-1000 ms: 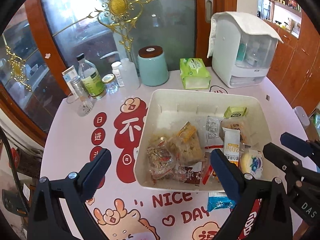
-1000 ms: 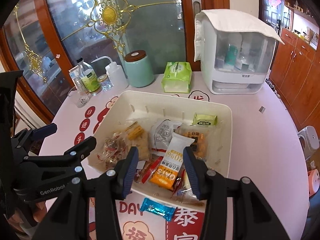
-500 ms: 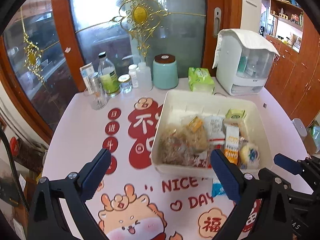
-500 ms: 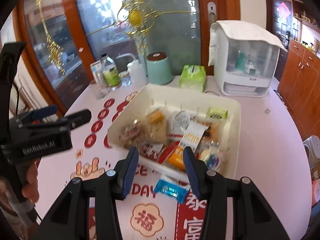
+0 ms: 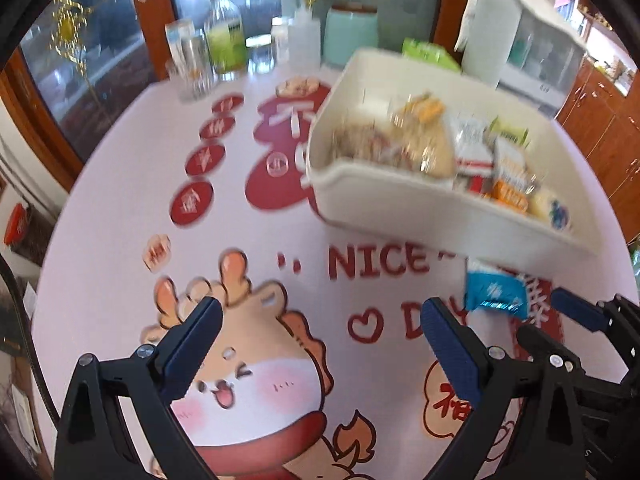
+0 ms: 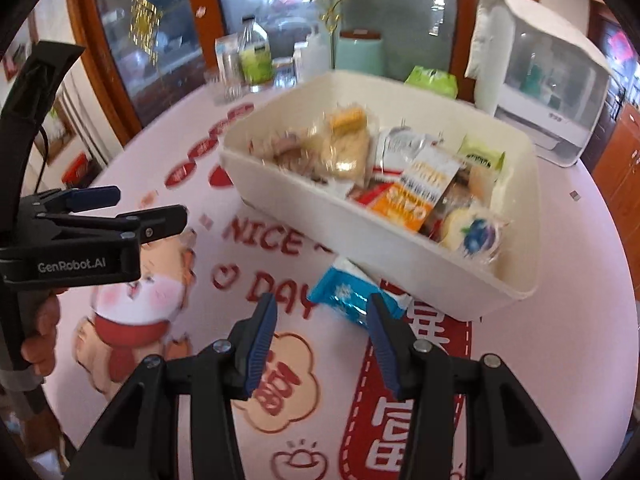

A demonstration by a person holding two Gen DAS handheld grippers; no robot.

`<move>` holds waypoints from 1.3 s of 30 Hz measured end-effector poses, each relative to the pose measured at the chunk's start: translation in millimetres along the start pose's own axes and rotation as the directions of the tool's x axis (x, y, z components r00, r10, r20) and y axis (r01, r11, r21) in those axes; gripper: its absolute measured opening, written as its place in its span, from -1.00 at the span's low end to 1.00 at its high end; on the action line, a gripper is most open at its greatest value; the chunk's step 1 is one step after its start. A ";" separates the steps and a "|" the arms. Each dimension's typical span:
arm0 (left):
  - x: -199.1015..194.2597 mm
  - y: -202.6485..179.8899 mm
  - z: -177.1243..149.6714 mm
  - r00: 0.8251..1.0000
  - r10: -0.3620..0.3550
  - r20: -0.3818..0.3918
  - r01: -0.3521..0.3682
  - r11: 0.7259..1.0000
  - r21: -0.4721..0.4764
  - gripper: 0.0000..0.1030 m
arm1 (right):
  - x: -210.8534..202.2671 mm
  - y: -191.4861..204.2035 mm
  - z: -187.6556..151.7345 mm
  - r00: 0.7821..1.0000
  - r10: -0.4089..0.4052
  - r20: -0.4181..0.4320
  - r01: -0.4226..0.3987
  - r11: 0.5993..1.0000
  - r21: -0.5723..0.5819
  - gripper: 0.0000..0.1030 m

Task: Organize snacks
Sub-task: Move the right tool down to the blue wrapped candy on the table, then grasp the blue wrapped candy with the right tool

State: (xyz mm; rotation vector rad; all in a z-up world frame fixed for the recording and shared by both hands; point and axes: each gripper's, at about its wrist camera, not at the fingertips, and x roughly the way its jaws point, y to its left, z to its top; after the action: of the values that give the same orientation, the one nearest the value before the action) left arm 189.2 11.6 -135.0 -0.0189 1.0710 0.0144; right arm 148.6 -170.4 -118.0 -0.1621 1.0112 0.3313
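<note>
A white bin [image 5: 400, 200] [image 6: 360, 236] full of wrapped snacks stands on the printed tablecloth. A blue snack packet [image 5: 496, 290] [image 6: 348, 290] lies on the cloth against the bin's near wall. My right gripper [image 6: 322, 322] is open and empty, low over the cloth just short of the blue packet. My left gripper [image 5: 320, 320] is open wide and empty, low over the cartoon print, left of the packet. It also shows at the left of the right wrist view [image 6: 148, 212].
Bottles and jars [image 5: 224, 40], a teal canister [image 5: 350, 32], a green tissue pack [image 6: 432, 80] and a white dispenser box [image 6: 540, 80] stand along the table's far edge. A glass door is behind them. Wooden cabinets are at the right.
Both grippers have pulled back from the bin and dropped low toward the cloth. The right gripper now sits just in front of the blue packet. Both stay open.
</note>
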 end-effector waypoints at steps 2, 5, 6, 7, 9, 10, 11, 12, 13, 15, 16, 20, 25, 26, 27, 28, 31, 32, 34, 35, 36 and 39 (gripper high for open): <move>10.9 -2.7 -3.9 1.000 0.013 -0.014 -0.013 1.000 -0.003 0.92 | 11.6 -1.6 -1.2 1.000 -0.014 -0.009 0.014 0.999 -0.029 -0.09; 23.8 -5.5 -6.0 0.999 0.025 -0.030 -0.025 1.000 -0.010 0.92 | 28.8 -2.6 -1.1 0.999 -0.032 -0.023 0.030 0.997 -0.078 -0.09; 27.5 -6.0 -6.2 0.999 0.025 -0.036 -0.025 1.000 -0.015 0.92 | 34.0 -2.9 -0.6 0.999 -0.039 -0.031 0.036 0.995 -0.093 -0.09; 30.4 -6.2 -6.2 0.999 0.025 -0.040 -0.026 0.999 -0.020 0.92 | 39.4 -3.0 0.0 0.998 -0.047 -0.039 0.043 0.993 -0.109 -0.09; 35.3 -6.3 -6.1 0.999 0.026 -0.048 -0.028 0.999 -0.031 0.92 | 48.4 -3.4 1.3 0.997 -0.049 -0.056 0.041 0.990 -0.135 -0.09; 36.8 -5.9 -5.3 0.998 0.026 -0.051 -0.028 0.999 -0.036 0.92 | 50.2 -3.1 2.1 0.997 -0.052 -0.051 0.044 0.988 -0.148 -0.09; 38.5 -5.5 -5.0 0.998 0.025 -0.055 -0.027 0.999 -0.040 0.92 | 51.6 -2.5 3.3 0.998 -0.053 -0.041 0.046 0.985 -0.167 -0.09; 40.5 -5.2 -4.7 0.998 0.024 -0.060 -0.027 0.999 -0.045 0.92 | 53.4 -2.0 4.0 0.998 -0.052 -0.037 0.044 0.982 -0.183 -0.09; 41.9 -4.9 -4.4 0.998 0.024 -0.062 -0.027 0.998 -0.048 0.92 | 55.0 -2.3 4.7 0.998 -0.050 -0.037 0.042 0.981 -0.191 -0.09; 44.1 -4.0 -4.3 0.997 0.025 -0.069 -0.028 0.998 -0.053 0.92 | 59.4 -3.6 6.5 0.998 -0.038 -0.041 0.029 0.979 -0.201 -0.07; 45.1 -3.3 -4.3 0.997 0.025 -0.071 -0.029 0.998 -0.057 0.92 | 60.9 -4.3 7.7 0.999 -0.030 -0.045 0.020 0.978 -0.206 -0.05; 46.2 -0.7 -5.7 0.997 0.015 -0.082 -0.021 0.998 -0.067 0.92 | 70.5 -7.7 10.3 0.991 0.020 -0.133 -0.052 0.969 -0.240 0.05; 46.1 3.8 -6.0 0.997 0.003 -0.082 -0.009 0.997 -0.078 0.92 | 74.1 -15.7 5.7 0.976 0.081 -0.201 -0.127 0.965 -0.228 0.05; 46.7 5.0 -5.5 0.997 0.000 -0.083 -0.007 0.997 -0.081 0.92 | 73.2 -15.2 4.5 0.976 0.079 -0.201 -0.127 0.963 -0.239 0.05; 46.6 5.4 -5.8 0.996 -0.001 -0.085 -0.006 0.997 -0.082 0.92 | 72.3 -14.7 3.1 0.977 0.078 -0.199 -0.127 0.961 -0.246 0.04; 46.4 5.7 -6.4 0.996 -0.002 -0.087 -0.005 0.997 -0.083 0.92 | 71.6 -14.5 1.9 0.977 0.082 -0.198 -0.130 0.961 -0.244 0.03; 44.1 6.2 -9.7 0.996 -0.005 -0.089 -0.002 0.997 -0.082 0.92 | 68.7 -13.1 -1.7 0.978 0.091 -0.187 -0.133 0.965 -0.225 -0.26; 43.3 6.1 -10.5 0.996 -0.008 -0.090 0.000 0.997 -0.082 0.92 | 67.3 -12.6 -2.9 0.977 0.101 -0.190 -0.140 0.970 -0.201 -0.32; 40.6 5.8 -13.5 0.996 -0.017 -0.093 0.010 0.997 -0.079 0.92 | 66.5 -10.7 -5.5 0.975 0.118 -0.188 -0.148 0.977 -0.155 -0.42; 39.0 5.2 -15.1 0.995 -0.019 -0.094 0.012 0.997 -0.075 0.92 | 65.2 -10.2 -6.9 0.974 0.123 -0.190 -0.150 0.980 -0.133 -0.44; 36.5 4.4 -17.4 0.995 -0.022 -0.095 0.015 0.998 -0.066 0.92 | 63.4 -9.8 -9.0 0.973 0.132 -0.188 -0.154 0.982 -0.107 -0.45; 28.9 3.0 -22.1 0.995 -0.025 -0.096 0.020 0.999 -0.049 0.92 | 54.0 -6.7 -17.8 0.970 0.166 -0.175 -0.171 0.985 -0.014 -0.49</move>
State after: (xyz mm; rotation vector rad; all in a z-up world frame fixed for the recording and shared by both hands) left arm 183.6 14.2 -171.0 -0.0759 1.1673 0.0189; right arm 162.9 -171.2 -173.4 -0.1329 1.1962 0.4934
